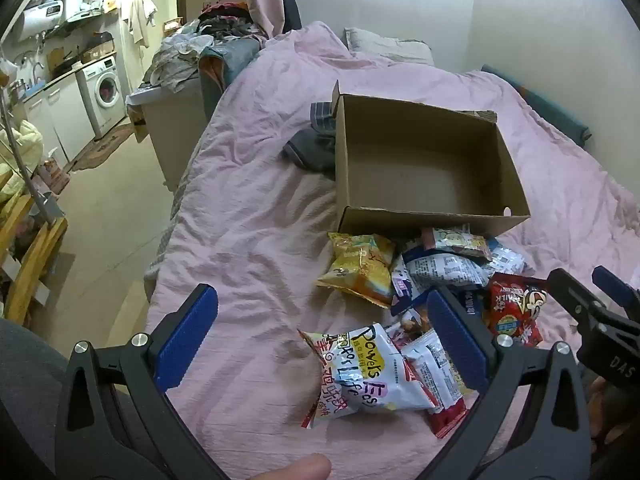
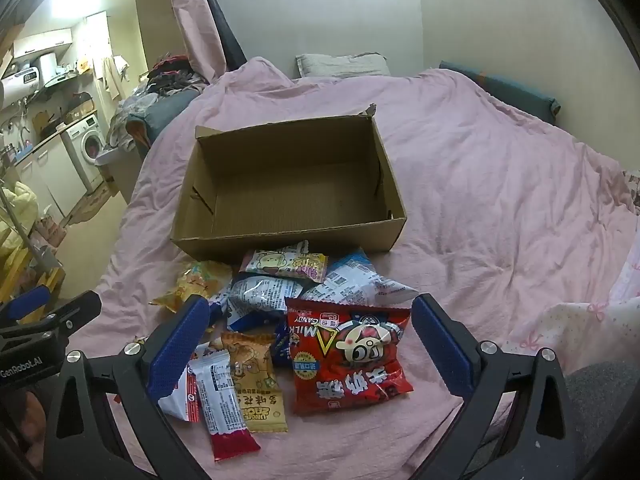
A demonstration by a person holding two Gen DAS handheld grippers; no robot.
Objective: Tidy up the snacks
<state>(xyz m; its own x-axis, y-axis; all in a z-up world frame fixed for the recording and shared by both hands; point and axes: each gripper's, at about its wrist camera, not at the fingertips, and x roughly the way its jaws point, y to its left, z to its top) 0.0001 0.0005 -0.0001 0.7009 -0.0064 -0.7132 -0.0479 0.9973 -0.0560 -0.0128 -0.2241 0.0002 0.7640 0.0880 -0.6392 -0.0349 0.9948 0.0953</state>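
Note:
An empty open cardboard box [image 1: 424,160] [image 2: 288,184] sits on the pink bed. Several snack packets lie in a pile in front of it: a yellow bag [image 1: 360,266] [image 2: 196,282], a red milk candy bag [image 2: 350,354] [image 1: 514,308], a white "Life" bag [image 1: 360,376], a tan packet [image 2: 256,380], a red-and-white packet [image 2: 222,400], blue-white bags [image 2: 360,280]. My left gripper [image 1: 320,320] is open above the white bag. My right gripper [image 2: 310,332] is open above the red bag. Neither holds anything.
Dark folded clothes [image 1: 312,144] lie left of the box. The pink duvet [image 2: 500,200] covers the bed; a pillow [image 2: 340,65] is at its head by the wall. The bed's left edge drops to the floor [image 1: 108,216], with a kitchen and washing machine [image 1: 104,90] beyond.

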